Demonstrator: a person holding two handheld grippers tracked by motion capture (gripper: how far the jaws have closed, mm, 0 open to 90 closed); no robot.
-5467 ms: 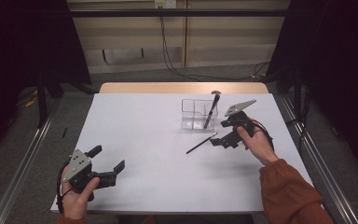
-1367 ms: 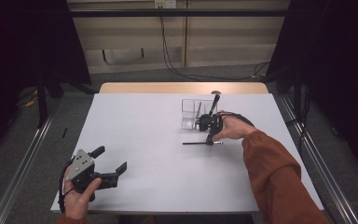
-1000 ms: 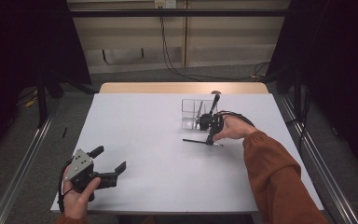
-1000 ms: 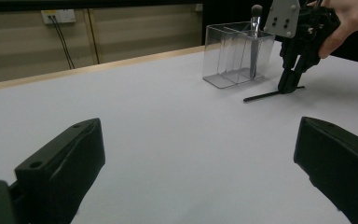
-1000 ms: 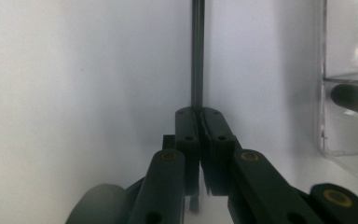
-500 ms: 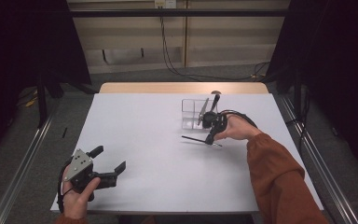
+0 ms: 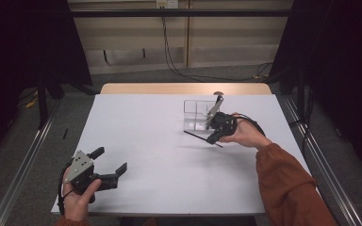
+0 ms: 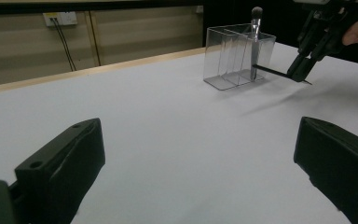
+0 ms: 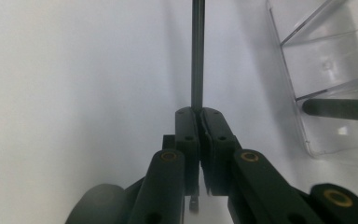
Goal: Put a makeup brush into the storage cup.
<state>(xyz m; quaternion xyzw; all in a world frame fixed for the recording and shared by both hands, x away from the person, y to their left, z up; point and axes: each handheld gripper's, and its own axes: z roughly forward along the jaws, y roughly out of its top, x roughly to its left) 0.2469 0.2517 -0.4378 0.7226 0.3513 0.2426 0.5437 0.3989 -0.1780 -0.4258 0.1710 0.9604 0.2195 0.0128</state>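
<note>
Near left corner: left gripper (image 7: 107, 167), black two-jaw tool with a grey plate, rests low over the white table (image 7: 160, 155); its jaws stand wide apart with nothing between them.
Middle right: right gripper (image 7: 213, 137), black two-jaw tool in the person's right hand (image 7: 246, 135), has its jaws pressed together on a thin black stick-like brush handle (image 9: 197, 56), clamped close to one end.
Thing in hand: the thin black handle hangs clear of the table, nearly level, its free end pointing left, just near of the clear plastic divided organiser box (image 7: 197, 115).
Far right: the box stands upright on the table; a silver-handled makeup brush with a dark tuft (image 8: 255, 35) already leans in one of its compartments.
Step, as I judge it: carrying the thin handle to the box and dropping it in a compartment.
Doing it well: tip the wrist so the long free end points down, bring it over an open compartment, and lower it in before letting the jaws part.
Watch for: the long end swinging into the box wall or the leaning brush; a light box could slide.
Left side's job: brace the box if it shifts.
Count: two grippers, one box, two brushes, one table.
</note>
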